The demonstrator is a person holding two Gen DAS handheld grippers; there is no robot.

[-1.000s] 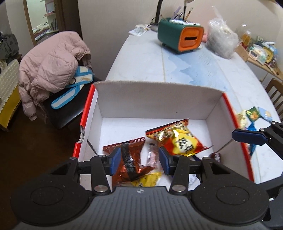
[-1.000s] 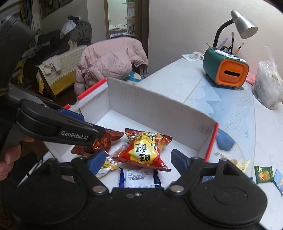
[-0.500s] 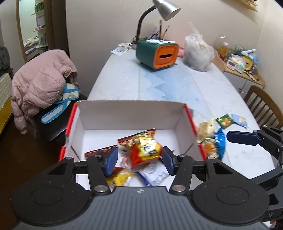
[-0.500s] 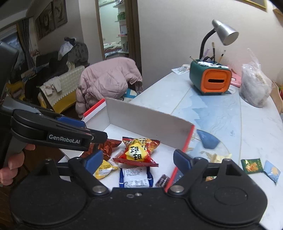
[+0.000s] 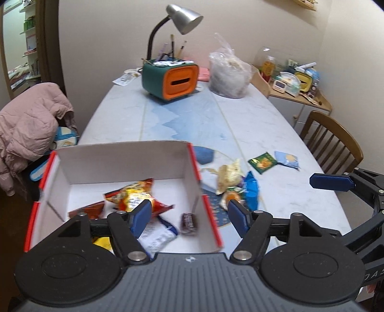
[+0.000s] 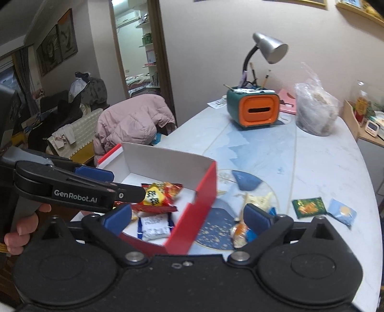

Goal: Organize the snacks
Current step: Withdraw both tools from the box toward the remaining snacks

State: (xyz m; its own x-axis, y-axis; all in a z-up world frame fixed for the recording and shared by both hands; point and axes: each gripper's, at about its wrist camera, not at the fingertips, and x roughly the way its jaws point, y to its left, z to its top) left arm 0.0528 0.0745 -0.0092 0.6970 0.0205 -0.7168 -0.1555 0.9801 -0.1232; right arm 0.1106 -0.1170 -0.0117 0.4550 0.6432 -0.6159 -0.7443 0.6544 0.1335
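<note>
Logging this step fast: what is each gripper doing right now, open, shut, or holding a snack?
Left gripper: open, holding nothing.
Right gripper: open, holding nothing.

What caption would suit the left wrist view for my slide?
Open left gripper above a red-edged box of snack packets, with loose snacks on the table beside it.

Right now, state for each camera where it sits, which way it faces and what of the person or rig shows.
Left wrist: on the left hand-held gripper, open, facing over the white snack box up the table; the right hand-held gripper's finger shows.
Right wrist: on the right hand-held gripper, open, facing box and loose snacks; left hand shows.
Both share box, red-yellow packet and desk lamp.
</note>
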